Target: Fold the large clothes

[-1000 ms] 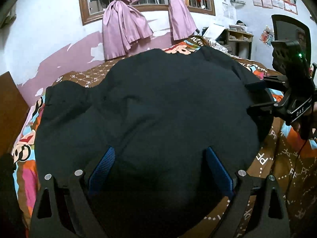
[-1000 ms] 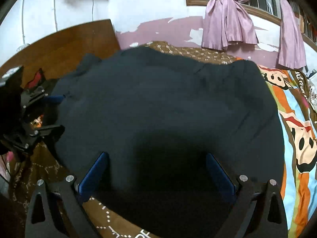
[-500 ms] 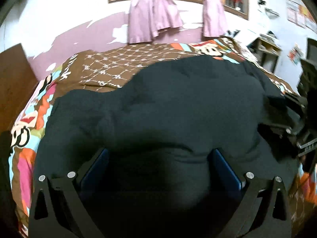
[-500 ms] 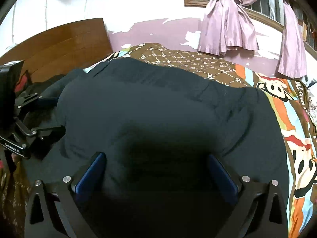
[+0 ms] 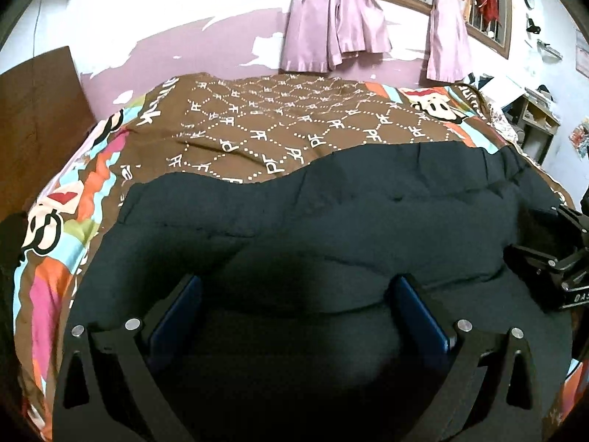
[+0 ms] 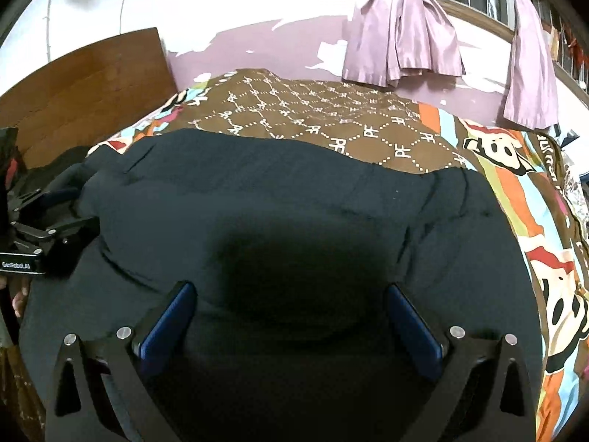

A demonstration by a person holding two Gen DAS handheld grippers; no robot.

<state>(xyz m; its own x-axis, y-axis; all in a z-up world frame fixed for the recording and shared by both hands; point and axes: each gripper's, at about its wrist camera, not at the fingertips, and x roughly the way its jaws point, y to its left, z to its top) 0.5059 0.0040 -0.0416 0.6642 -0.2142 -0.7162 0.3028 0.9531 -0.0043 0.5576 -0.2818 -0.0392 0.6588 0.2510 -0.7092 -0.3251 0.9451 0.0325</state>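
Note:
A large dark navy garment (image 5: 331, 228) lies spread over the near half of the bed, its far edge wavy across the brown sheet. My left gripper (image 5: 298, 294) hovers over its near part, jaws wide open, blue pads (image 5: 176, 305) apart from each other with cloth lying under them. In the right wrist view the same garment (image 6: 276, 199) fills the middle. My right gripper (image 6: 291, 305) is open above it in the same way. Each gripper shows in the other's view: the right gripper (image 5: 541, 235) at the garment's right end, the left gripper (image 6: 70, 210) at its left end.
The bed is covered by a brown patterned sheet (image 5: 279, 125) with bright cartoon borders. A wooden headboard (image 6: 84, 88) stands at the left. Pink curtains (image 5: 335, 18) hang on the far wall below a barred window. Shelves (image 5: 537, 118) with clutter stand at the far right.
Both views have swung so that much more bare brown sheet shows beyond the garment, whose far edge now sits mid-bed. Both pairs of jaws stay wide apart.

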